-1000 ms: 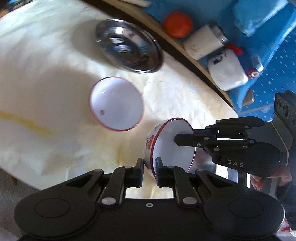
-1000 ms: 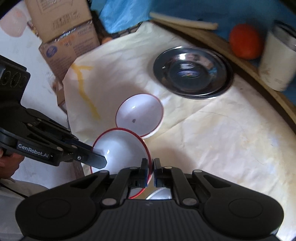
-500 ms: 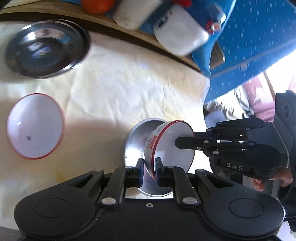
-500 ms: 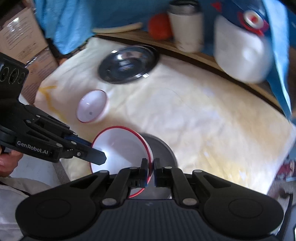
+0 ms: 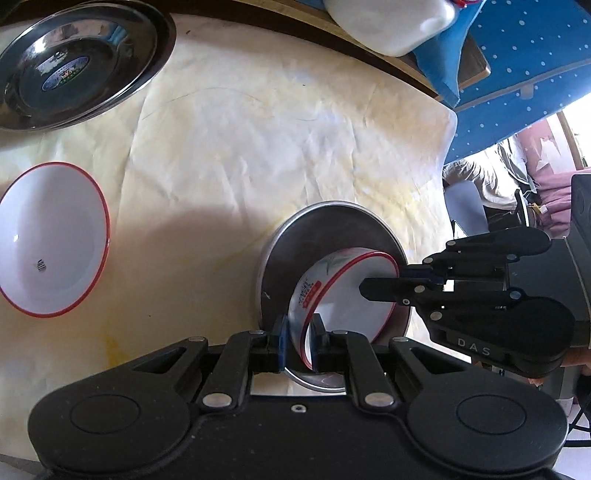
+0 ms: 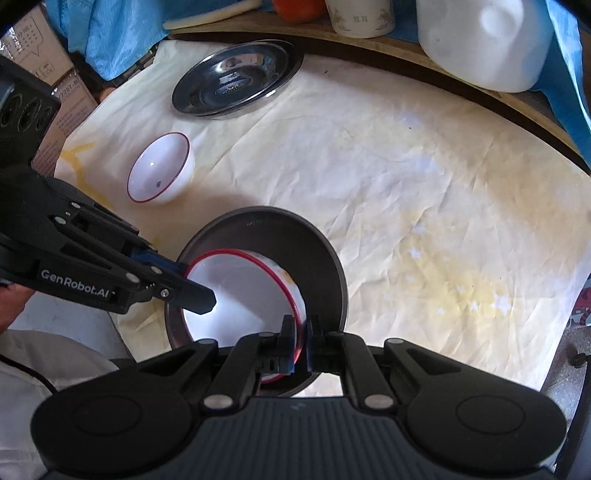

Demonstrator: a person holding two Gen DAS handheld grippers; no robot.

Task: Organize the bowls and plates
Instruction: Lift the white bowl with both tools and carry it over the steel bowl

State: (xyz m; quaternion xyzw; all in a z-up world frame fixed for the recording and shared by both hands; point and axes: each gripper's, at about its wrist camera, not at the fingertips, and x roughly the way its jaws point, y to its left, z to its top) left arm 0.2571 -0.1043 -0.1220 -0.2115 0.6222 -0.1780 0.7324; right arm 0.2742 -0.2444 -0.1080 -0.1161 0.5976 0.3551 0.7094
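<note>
A white red-rimmed bowl (image 5: 343, 291) is held by both grippers over a grey metal bowl (image 5: 321, 229) near the table's front edge; it also shows in the right wrist view (image 6: 240, 291). My left gripper (image 5: 299, 332) is shut on the bowl's near rim and my right gripper (image 6: 300, 334) is shut on the opposite rim. The grey metal bowl (image 6: 295, 236) lies under it; I cannot tell whether they touch. A second white red-rimmed bowl (image 5: 51, 240) (image 6: 160, 168) sits on the cloth to the left. A steel plate (image 5: 81, 62) (image 6: 236, 79) lies at the back.
A cream cloth (image 6: 424, 184) covers the round table. At the back edge stand a white jug (image 6: 484, 40), a paper cup (image 6: 360, 16) and an orange fruit (image 6: 297, 7). Cardboard boxes (image 6: 48, 74) stand off the table's left; blue dotted fabric (image 5: 524, 55) hangs at right.
Both grippers carried the red-rimmed bowl away from the other white bowl to the right and lowered it into the grey metal bowl.
</note>
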